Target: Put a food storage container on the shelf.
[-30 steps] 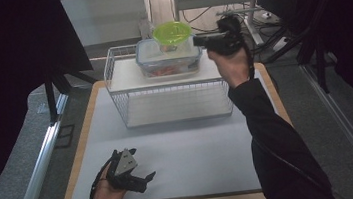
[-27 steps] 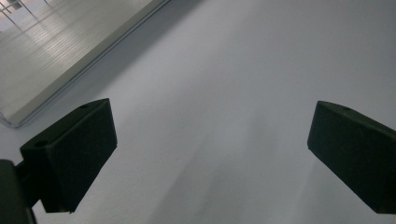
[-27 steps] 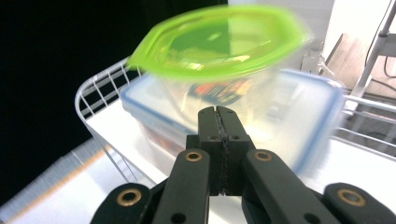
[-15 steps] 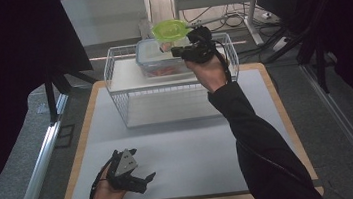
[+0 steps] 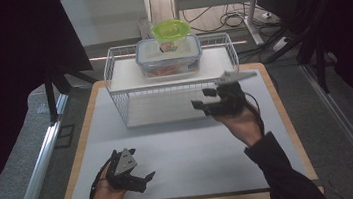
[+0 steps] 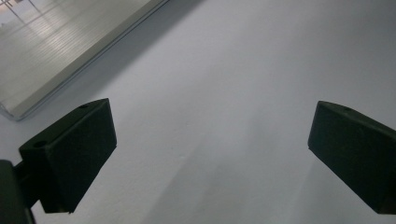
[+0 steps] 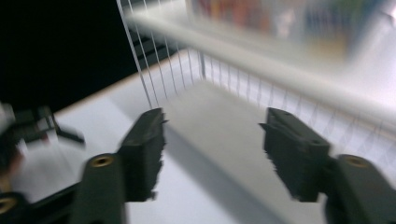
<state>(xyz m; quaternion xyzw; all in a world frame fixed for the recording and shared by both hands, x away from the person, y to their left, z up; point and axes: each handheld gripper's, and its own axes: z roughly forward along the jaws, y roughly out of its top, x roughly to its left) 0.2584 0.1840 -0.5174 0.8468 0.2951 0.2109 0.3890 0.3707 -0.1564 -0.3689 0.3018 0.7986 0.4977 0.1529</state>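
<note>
Beyond the right gripper, whose jaws stand apart with nothing between them, a white wire rack carries a clear lidded container with a lime-green ribbed lid (round, glossy) on top. Well apart, the left gripper rests on the smooth white mat, jaws spread and empty.

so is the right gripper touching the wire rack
Apart. In the right gripper view the open right gripper has bare table between its jaws and the wire rack.
</note>
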